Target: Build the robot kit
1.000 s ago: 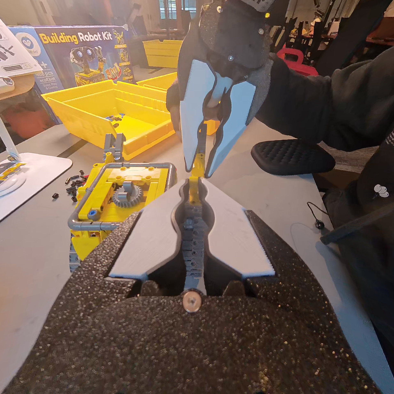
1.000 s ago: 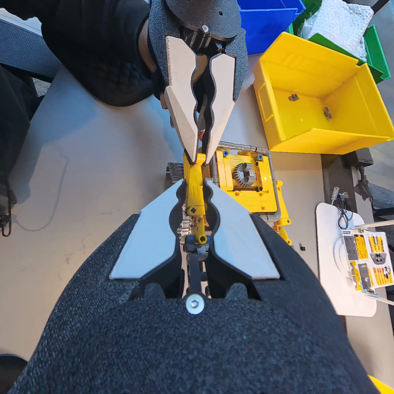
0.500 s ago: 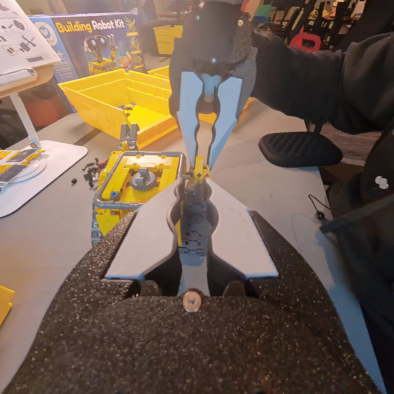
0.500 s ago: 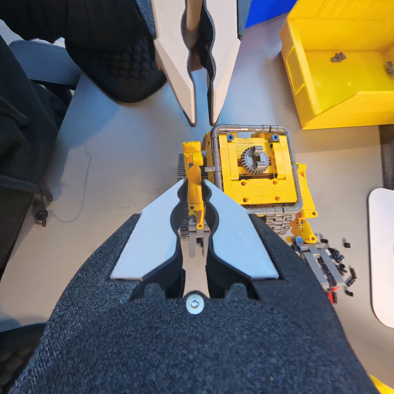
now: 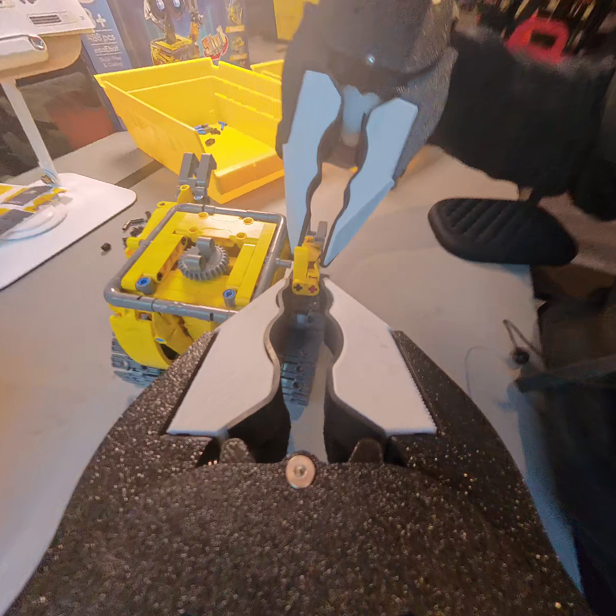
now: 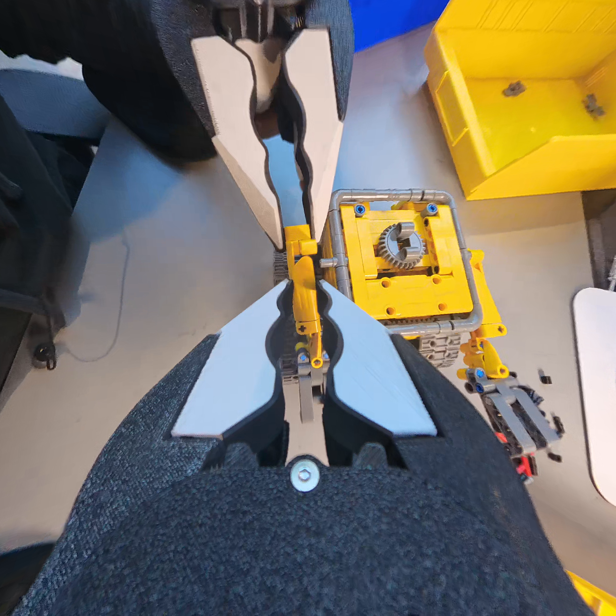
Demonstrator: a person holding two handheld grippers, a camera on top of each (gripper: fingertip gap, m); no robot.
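Yellow arm [image 6: 305, 293]: pinched between my right fingers [image 6: 336, 301], beside the tracked model [image 6: 405, 266].
Change: my left gripper [image 5: 305, 283], drawn back half a second ago, is closed in again; its fingers seem clamped on the arm's other end (blurred).
Around: yellow bin [image 5: 200, 123], loose pins [image 5: 133, 225] on the surface [image 5: 50, 333].

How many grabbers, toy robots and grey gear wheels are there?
Grippers: 2 (left gripper, right gripper)
Yellow brick robot: 1
Grey gear wheel: 1
Total: 4
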